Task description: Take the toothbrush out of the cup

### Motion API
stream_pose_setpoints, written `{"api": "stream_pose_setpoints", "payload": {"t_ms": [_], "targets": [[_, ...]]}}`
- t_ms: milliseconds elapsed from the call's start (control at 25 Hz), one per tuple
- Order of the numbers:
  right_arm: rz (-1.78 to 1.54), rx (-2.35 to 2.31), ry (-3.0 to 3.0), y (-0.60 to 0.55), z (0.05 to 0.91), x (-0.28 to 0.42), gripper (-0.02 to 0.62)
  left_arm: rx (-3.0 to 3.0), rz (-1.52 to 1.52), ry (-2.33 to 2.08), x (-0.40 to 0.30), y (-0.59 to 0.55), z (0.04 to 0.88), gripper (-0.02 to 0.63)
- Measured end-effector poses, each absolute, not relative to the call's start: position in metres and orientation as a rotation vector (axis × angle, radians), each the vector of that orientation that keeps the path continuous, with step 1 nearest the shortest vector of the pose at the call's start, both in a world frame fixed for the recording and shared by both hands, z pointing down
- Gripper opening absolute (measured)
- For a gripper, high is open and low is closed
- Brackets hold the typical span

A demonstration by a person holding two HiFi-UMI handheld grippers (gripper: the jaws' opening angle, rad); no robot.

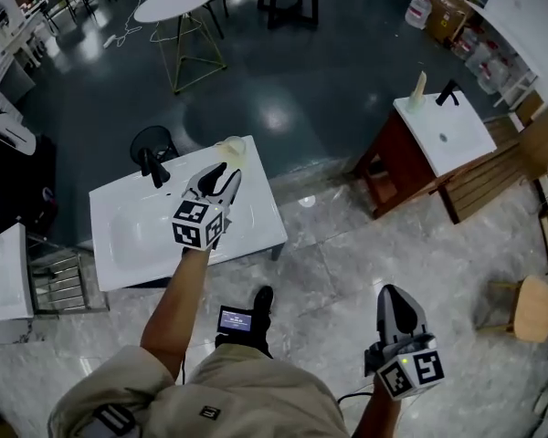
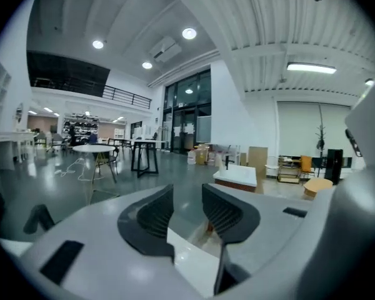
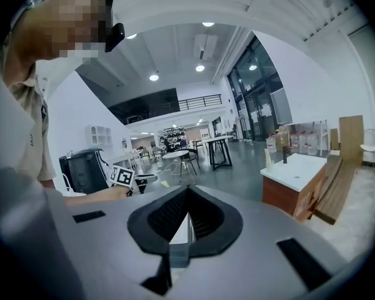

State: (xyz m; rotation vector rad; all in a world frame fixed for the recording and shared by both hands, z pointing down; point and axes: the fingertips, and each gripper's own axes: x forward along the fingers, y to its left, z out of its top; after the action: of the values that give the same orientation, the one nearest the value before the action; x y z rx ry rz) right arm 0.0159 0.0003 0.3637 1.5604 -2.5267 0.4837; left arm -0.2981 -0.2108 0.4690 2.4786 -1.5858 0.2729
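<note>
A pale cup (image 1: 230, 147) stands near the far right corner of a white washbasin top (image 1: 119, 245); at this size I cannot make out a toothbrush in it. My left gripper (image 1: 226, 172) hovers over the basin top just short of the cup and points at it. In the left gripper view its jaws (image 2: 186, 192) stand apart with nothing between them. My right gripper (image 1: 393, 292) hangs low at the right over the marble floor, far from the cup. Its jaws (image 3: 187, 189) meet at the tips, empty.
A black tap (image 1: 152, 164) stands on the basin top left of the cup. A second white basin on a brown cabinet (image 1: 438, 135) stands at the right, with wooden boards (image 1: 493, 176) and a wooden stool (image 1: 530, 308) beyond. A round white table (image 1: 173, 3) is far back.
</note>
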Motion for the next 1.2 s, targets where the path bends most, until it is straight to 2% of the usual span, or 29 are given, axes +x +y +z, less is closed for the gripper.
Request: {"api": "stream_pose_setpoints", "payload": {"t_ms": [120,200,400,760,800,880,920,960,1200], "targets": [[0.535,1.54,-2.5,-0.028,0.383,0.015,0.004,2.314,0.31,-1.677,-0.326,-0.255,0.522,0.194],[0.569,1.527,-2.481,-0.044,0.397,0.013,0.003,2.222,0.33,-1.724,-0.343,-0.283,0.554,0.217],[0.644,1.501,-2.432,-0.074,0.432,0.009,0.004,2.124,0.364,-1.769,-0.361,-0.334,0.606,0.233],[0.711,1.479,-2.375,-0.098,0.469,0.005,0.003,2.118,0.33,-1.811,-0.362,-0.365,0.624,0.232],[0.714,1.479,-2.373,-0.1,0.471,0.005,0.005,2.119,0.327,-1.824,-0.363,-0.366,0.623,0.229],[0.72,1.476,-2.372,-0.102,0.473,0.004,0.005,2.123,0.327,-1.844,-0.366,-0.366,0.621,0.174],[0.724,1.475,-2.372,-0.103,0.474,0.003,0.004,2.126,0.324,-1.85,-0.368,-0.365,0.619,0.138],[0.727,1.473,-2.372,-0.103,0.473,0.003,0.004,2.13,0.321,-1.854,-0.37,-0.363,0.617,0.056],[0.693,1.476,-2.394,-0.108,0.462,0.004,0.004,2.191,0.317,-1.889,-0.371,-0.359,0.587,0.031]]}}
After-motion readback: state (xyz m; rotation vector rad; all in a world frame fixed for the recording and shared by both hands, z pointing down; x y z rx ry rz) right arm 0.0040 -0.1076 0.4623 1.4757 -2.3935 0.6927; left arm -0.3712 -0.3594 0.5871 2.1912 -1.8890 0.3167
